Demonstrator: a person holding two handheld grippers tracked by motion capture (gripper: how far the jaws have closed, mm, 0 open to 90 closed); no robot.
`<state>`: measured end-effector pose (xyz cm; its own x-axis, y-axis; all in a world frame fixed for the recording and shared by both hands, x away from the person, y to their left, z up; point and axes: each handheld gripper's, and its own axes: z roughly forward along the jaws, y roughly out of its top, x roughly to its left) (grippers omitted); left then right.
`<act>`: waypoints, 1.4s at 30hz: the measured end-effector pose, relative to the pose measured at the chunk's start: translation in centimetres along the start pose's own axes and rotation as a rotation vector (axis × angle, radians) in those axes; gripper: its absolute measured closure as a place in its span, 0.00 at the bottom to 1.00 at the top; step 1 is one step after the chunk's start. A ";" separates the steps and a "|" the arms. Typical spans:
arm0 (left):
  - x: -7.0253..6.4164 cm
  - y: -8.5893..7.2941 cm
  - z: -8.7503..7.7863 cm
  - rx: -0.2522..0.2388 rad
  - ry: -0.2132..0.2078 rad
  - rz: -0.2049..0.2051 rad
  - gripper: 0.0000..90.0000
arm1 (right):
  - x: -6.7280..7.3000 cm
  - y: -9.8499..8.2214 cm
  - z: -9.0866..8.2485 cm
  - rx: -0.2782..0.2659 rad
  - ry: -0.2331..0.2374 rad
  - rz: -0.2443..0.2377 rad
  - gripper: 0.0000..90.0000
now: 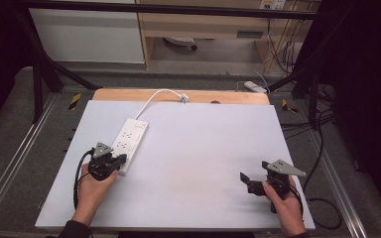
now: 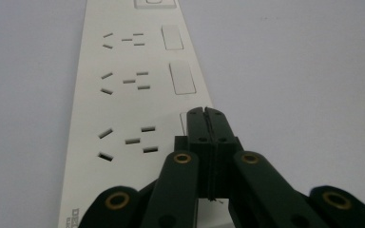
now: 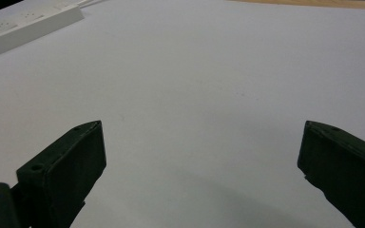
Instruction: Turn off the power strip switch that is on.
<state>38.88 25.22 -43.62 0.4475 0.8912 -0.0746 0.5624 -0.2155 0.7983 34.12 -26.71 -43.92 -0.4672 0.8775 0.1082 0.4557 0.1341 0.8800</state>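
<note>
Left gripper (image 2: 204, 111) is sitting closest to the lens, jaws closed flat together with nothing between them, tip hovering over or touching the nearest rocker switch (image 2: 184, 124) on the power strip (image 2: 123, 109); I can't tell contact from this angle. I'm working the strip at the table's left side, lying lengthwise away from me, its cord (image 1: 154, 96) running off toward the far wooden edge (image 1: 178, 95). Right gripper (image 1: 254, 179) is idling well apart over bare white table (image 1: 203, 163), jaws spread wide, holding nothing. Risks as I'm judging them: nothing is bracing the strip, so a push on the switch could be skidding it sideways instead of toggling. An off-centre tip could be slipping off the rocker onto the casing.
</note>
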 end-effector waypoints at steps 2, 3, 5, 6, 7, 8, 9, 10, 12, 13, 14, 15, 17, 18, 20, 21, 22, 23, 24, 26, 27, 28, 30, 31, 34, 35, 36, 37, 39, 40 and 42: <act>0.0 0.0 0.0 -0.001 -0.004 -0.004 1.00 | 0.0 0.0 0.0 0.000 0.001 0.000 0.03; 0.0 0.0 0.0 0.000 -0.004 -0.004 1.00 | 0.0 0.0 0.0 0.000 0.001 0.000 0.03; 0.0 0.0 0.0 0.002 -0.001 0.000 1.00 | 0.0 0.0 0.0 0.001 0.001 -0.001 0.03; 0.0 0.0 0.0 0.001 -0.001 0.002 1.00 | 0.0 0.0 0.0 0.001 0.001 -0.001 0.03; 0.0 0.0 0.0 0.002 -0.001 0.002 1.00 | 0.0 0.0 0.0 0.001 0.001 -0.001 0.03; 0.0 -0.1 0.0 0.003 -0.001 0.002 1.00 | 0.0 0.0 0.0 0.001 0.001 0.000 0.03; 0.0 -0.1 0.1 0.010 -0.002 0.004 1.00 | 0.0 0.0 0.0 0.000 0.000 -0.001 0.03; 0.0 -0.1 0.1 0.008 -0.003 0.004 1.00 | 0.0 0.0 0.0 0.000 0.000 -0.001 0.03; 0.1 -0.1 0.0 0.010 -0.004 -0.003 1.00 | 0.0 0.0 0.0 0.000 0.001 -0.001 0.03; 0.1 -0.2 0.0 0.010 -0.002 -0.002 1.00 | 0.0 0.0 0.0 0.000 0.001 -0.002 0.03; 0.0 -0.2 0.0 0.009 -0.002 0.000 1.00 | 0.0 0.0 0.0 -0.001 0.001 -0.002 0.03; 0.0 -0.2 0.0 0.010 -0.001 0.000 1.00 | 0.0 0.0 0.0 -0.001 0.001 -0.002 0.03; 0.1 -0.2 0.0 0.005 -0.007 -0.009 1.00 | 0.0 0.0 0.0 -0.002 0.001 -0.002 0.03; 0.1 -0.2 0.0 0.002 -0.009 -0.010 1.00 | 0.0 0.0 0.0 -0.002 0.001 -0.001 0.03; 0.1 -0.3 0.0 -0.002 -0.009 -0.007 1.00 | 0.0 0.0 0.0 -0.002 0.002 -0.001 0.03; 0.1 -0.3 0.0 -0.003 -0.004 -0.002 1.00 | 0.0 0.0 0.0 -0.002 0.001 -0.001 0.03; 0.1 -0.3 0.0 -0.003 -0.003 0.001 1.00 | 0.0 0.0 0.0 -0.003 0.001 0.000 0.03; 0.1 -0.3 0.0 -0.003 -0.004 0.002 1.00 | 0.0 0.1 0.0 -0.003 0.001 0.001 0.03; 0.1 -0.3 0.0 -0.004 -0.005 0.002 1.00 | 0.0 0.0 0.0 -0.004 0.000 0.000 0.03; 0.1 -0.3 0.0 -0.004 -0.006 -0.002 1.00 | 0.0 0.0 0.0 -0.003 0.001 0.000 0.03; 0.1 -0.3 0.0 -0.004 -0.006 -0.001 1.00 | 0.0 0.0 0.0 -0.002 0.001 0.000 0.03; 0.1 -0.3 0.0 -0.003 -0.005 -0.001 1.00 | 0.0 0.0 0.0 -0.003 0.002 0.001 0.03; 0.1 -0.3 0.0 -0.003 -0.005 0.001 1.00 | 0.0 0.0 0.0 -0.003 0.002 -0.001 0.03; 0.1 -0.3 0.0 -0.003 -0.005 0.001 1.00 | 0.0 0.0 0.0 -0.004 0.002 -0.001 0.03; 0.1 -0.2 0.0 -0.003 -0.005 0.000 1.00 | 0.0 0.0 0.0 -0.004 0.002 0.001 0.03; 0.1 -0.2 0.0 -0.003 -0.005 -0.001 1.00 | 0.0 0.1 0.0 -0.003 0.002 0.001 0.03; 0.1 -0.2 0.0 -0.003 -0.005 -0.001 1.00 | 0.0 0.1 0.0 -0.004 0.002 0.000 0.03; 0.1 -0.2 0.0 -0.004 -0.005 -0.001 1.00 | 0.0 0.1 0.0 -0.004 0.002 0.000 0.03; 0.1 -0.2 0.0 -0.004 -0.003 0.000 1.00 | 0.0 0.1 0.0 -0.004 0.003 0.000 0.03; 0.1 -0.2 0.0 -0.004 -0.001 0.000 1.00 | 0.0 0.1 0.0 -0.004 0.003 0.000 0.03; 0.1 -0.2 0.0 -0.008 0.002 -0.001 1.00 | 0.0 0.1 0.0 -0.005 0.003 0.001 0.03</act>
<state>38.81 25.36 -43.81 0.4459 0.8920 -0.0741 0.5568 -0.2116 0.8033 34.12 -26.72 -43.85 -0.4689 0.8764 0.1101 0.4526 0.1314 0.8820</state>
